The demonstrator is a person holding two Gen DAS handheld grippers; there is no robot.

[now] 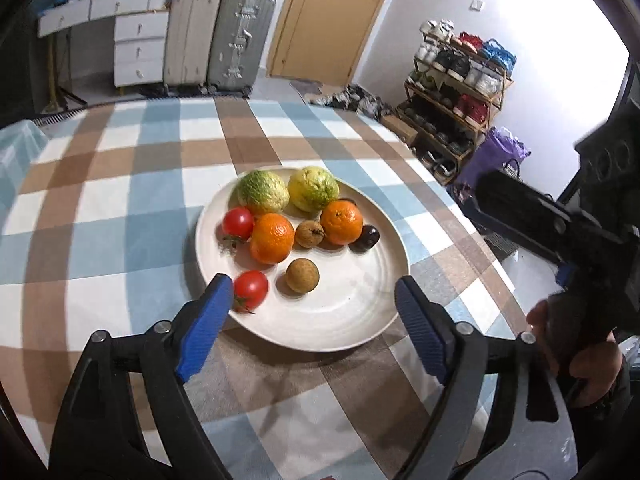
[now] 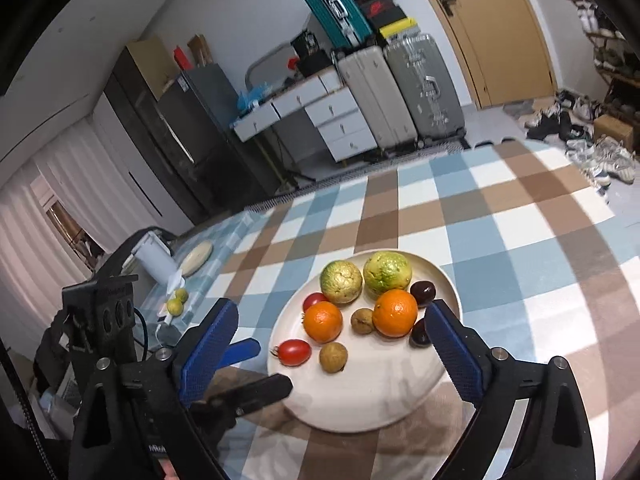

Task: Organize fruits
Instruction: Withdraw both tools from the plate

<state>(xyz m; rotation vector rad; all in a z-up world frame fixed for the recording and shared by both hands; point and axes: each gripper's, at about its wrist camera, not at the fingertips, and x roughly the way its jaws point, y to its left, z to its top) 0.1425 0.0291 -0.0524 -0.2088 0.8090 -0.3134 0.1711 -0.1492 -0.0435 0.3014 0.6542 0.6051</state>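
A white plate point(image 1: 352, 312) point(image 2: 384, 400) on the checked tablecloth holds two green-yellow guavas point(image 1: 264, 192) point(image 2: 342, 282), two oranges point(image 1: 272, 238) point(image 2: 323, 321), two red tomatoes point(image 1: 251, 288) point(image 2: 295, 352), two small brown round fruits point(image 1: 303, 276) point(image 2: 333, 357) and dark plums point(image 1: 366, 238) point(image 2: 423, 292). My left gripper point(image 1: 314, 292) is open and empty above the plate's near edge, its left pad beside a tomato. My right gripper point(image 2: 332, 320) is open and empty, hovering over the plate; it also shows at the right of the left wrist view point(image 1: 532, 216).
The table point(image 1: 120, 220) has a blue, brown and white checked cloth. At its far left edge are a white appliance point(image 2: 156, 258), a round wooden board point(image 2: 196, 262) and two green fruits point(image 2: 176, 304). Suitcases point(image 1: 220, 36), drawers and a shoe rack point(image 1: 456, 92) stand beyond.
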